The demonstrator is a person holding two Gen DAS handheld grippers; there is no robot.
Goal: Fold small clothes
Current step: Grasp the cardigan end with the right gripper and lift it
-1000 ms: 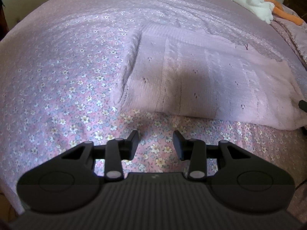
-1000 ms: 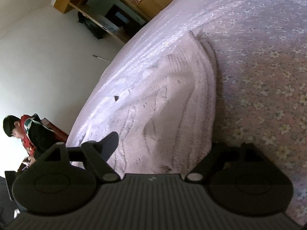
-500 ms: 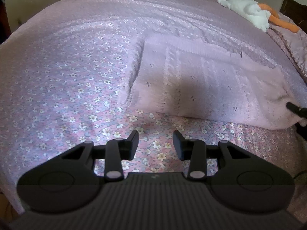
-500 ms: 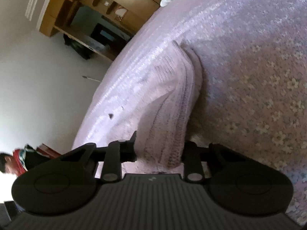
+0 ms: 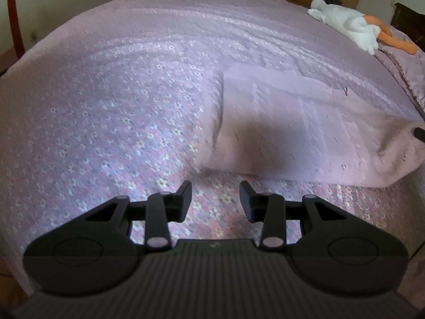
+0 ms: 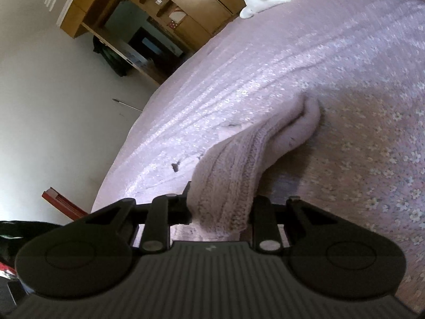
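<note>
Now right hand-held gripper [image 6: 220, 207] around sweater [image 6: 239, 170]

matt ribbed knit garment [image 6: 228, 186], floral cloth bedspread [image 5: 111, 122]

— Where does the garment sit from my left wrist view?

— I see the knit garment [image 5: 300, 130] on the bedspread [image 5: 111, 101], ahead and right of the left gripper [image 5: 215, 202], apart from it.

— And the far end?

— Its right corner sits between the right gripper [image 6: 220, 207] fingers, raised off the bed. A stuffed toy [image 5: 345, 28] lies behind, far right.
</note>
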